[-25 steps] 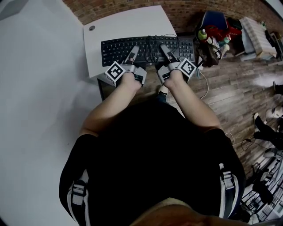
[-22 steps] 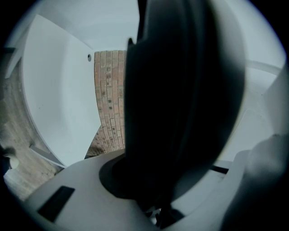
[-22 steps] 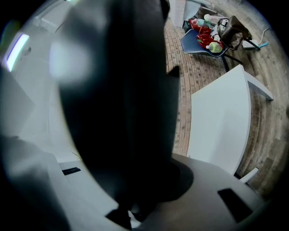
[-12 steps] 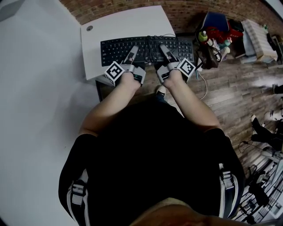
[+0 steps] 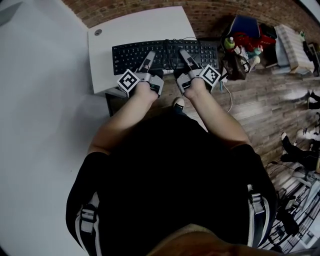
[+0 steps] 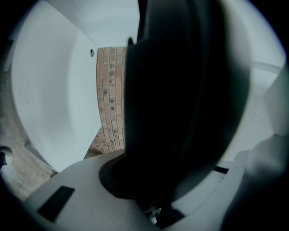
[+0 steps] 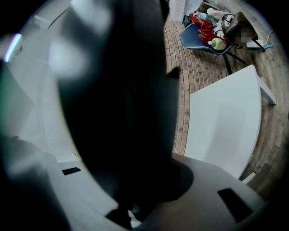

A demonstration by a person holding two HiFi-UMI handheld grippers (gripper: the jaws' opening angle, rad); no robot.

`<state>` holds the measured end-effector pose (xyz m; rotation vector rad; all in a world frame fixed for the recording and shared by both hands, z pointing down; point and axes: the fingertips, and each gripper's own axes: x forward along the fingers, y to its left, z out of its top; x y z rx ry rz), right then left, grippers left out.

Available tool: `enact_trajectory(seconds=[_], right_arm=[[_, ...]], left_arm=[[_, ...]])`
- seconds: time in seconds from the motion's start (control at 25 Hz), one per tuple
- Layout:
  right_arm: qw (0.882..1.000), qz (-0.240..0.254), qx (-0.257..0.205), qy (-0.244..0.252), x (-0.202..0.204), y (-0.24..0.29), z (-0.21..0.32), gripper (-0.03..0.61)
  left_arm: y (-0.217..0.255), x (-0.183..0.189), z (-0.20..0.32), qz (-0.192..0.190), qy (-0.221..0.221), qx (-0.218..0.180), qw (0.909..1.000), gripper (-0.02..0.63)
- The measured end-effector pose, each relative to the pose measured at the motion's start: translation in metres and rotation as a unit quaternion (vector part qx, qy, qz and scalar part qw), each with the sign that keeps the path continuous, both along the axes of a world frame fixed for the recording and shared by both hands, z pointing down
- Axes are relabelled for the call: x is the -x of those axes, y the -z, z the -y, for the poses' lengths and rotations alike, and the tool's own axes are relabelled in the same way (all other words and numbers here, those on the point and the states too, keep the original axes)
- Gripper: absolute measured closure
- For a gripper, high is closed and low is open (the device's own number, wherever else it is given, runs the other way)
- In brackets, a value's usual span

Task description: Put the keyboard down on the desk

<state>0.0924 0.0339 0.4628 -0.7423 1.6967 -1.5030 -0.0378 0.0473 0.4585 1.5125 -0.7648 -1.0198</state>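
Note:
A black keyboard (image 5: 165, 54) lies level over the white desk (image 5: 135, 27), its right end past the desk's right edge. My left gripper (image 5: 150, 54) is shut on its near edge left of the middle. My right gripper (image 5: 182, 52) is shut on it right of the middle. In the left gripper view the keyboard (image 6: 180, 81) is a dark mass between the grey jaws, and the right gripper view shows the keyboard (image 7: 122, 99) the same way. Whether it rests on the desk I cannot tell.
A brick wall (image 5: 210, 12) runs behind the desk. A blue chair (image 5: 245, 35) piled with bottles and bags stands right of the desk on the wood floor (image 5: 260, 105). A white cable (image 5: 231, 97) trails down near the desk's right side.
Both grippers have carried the keyboard a little farther over the desk, toward the brick wall. Their grip on it looks the same.

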Motion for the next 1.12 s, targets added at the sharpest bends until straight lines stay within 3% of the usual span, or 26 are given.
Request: enact_trajectory(seconds=[0.48, 0.8, 0.96, 1.12], right_arm=[[1.0, -0.001, 0.008, 0.011, 0.002, -0.022, 0.057, 0.454], [1.0, -0.003, 0.01, 0.015, -0.013, -0.027, 0.092, 0.454], [1.0, -0.004, 0.01, 0.019, -0.022, -0.03, 0.109, 0.454], [1.0, -0.004, 0.015, 0.022, -0.032, -0.036, 0.13, 0.454]], left_arm=[[-0.024, 0.003, 0.054, 0.007, 0.012, 0.01, 0.9999, 0.534], [-0.018, -0.015, 0.087, -0.016, 0.013, 0.005, 0.9998, 0.532], [-0.032, -0.02, 0.104, 0.003, 0.018, 0.015, 0.9997, 0.532], [-0.033, -0.032, 0.123, -0.005, 0.02, 0.018, 0.9996, 0.532]])
